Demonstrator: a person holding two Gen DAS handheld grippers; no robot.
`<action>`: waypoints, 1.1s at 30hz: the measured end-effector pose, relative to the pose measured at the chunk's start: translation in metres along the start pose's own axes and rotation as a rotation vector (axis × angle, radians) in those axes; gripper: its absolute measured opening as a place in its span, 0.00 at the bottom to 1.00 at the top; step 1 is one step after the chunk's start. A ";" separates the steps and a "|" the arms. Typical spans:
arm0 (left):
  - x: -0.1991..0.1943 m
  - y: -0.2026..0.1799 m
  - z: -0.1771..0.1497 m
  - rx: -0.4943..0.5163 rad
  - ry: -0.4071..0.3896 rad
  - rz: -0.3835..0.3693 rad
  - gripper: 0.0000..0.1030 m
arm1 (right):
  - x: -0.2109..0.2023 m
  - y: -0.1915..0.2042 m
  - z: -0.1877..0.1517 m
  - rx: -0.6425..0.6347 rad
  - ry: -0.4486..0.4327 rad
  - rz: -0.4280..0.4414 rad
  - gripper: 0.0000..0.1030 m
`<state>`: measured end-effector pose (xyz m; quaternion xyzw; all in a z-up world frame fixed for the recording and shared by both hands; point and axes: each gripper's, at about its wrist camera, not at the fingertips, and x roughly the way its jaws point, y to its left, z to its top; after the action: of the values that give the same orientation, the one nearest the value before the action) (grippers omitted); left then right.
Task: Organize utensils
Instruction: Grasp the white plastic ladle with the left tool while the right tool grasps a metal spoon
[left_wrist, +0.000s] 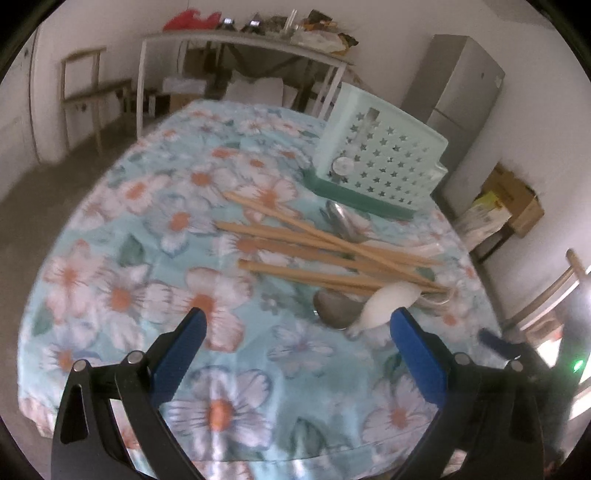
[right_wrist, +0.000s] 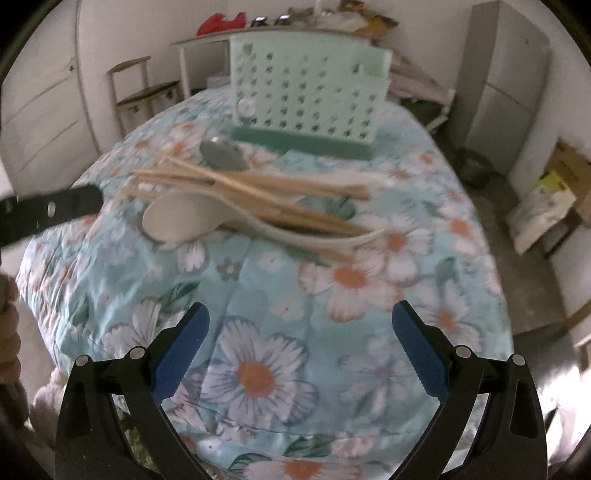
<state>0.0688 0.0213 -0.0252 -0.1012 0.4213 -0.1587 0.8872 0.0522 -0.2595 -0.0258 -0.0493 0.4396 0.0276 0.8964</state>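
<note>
My left hand-held gripper (left_wrist: 297, 332) hangs wide open and empty over the table (left_wrist: 110, 258). Ahead, chopsticks (left_wrist: 314, 243) and spoons lie heaped before the mint holder (left_wrist: 384, 155). My right hand-held gripper (right_wrist: 299, 332) gapes too, ready to pick.

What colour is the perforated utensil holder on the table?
Pale mint green, star-shaped holes, on a darker green base; the utensil holder shows best in the right wrist view.

We see a soft floral cloth table cover (left_wrist: 122, 280), matt and slightly creased; bare matt wooden chopsticks (left_wrist: 317, 254) at centre; a glossy white plastic spoon (right_wrist: 177, 218); dull grey metal spoons (left_wrist: 343, 221); and a mint plastic star-pierced basket (left_wrist: 380, 155), smooth, upper right.
</note>
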 end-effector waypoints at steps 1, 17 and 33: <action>0.004 -0.001 0.002 -0.007 0.009 -0.017 0.95 | 0.004 0.001 -0.001 -0.012 0.004 0.002 0.92; 0.035 -0.069 -0.019 0.478 0.031 0.045 0.39 | 0.017 -0.009 -0.009 0.002 0.006 0.095 0.93; 0.032 -0.055 -0.004 0.349 0.093 -0.038 0.03 | 0.016 -0.009 -0.011 0.002 -0.025 0.106 0.92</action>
<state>0.0741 -0.0415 -0.0339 0.0536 0.4260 -0.2507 0.8676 0.0546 -0.2696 -0.0447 -0.0249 0.4302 0.0754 0.8992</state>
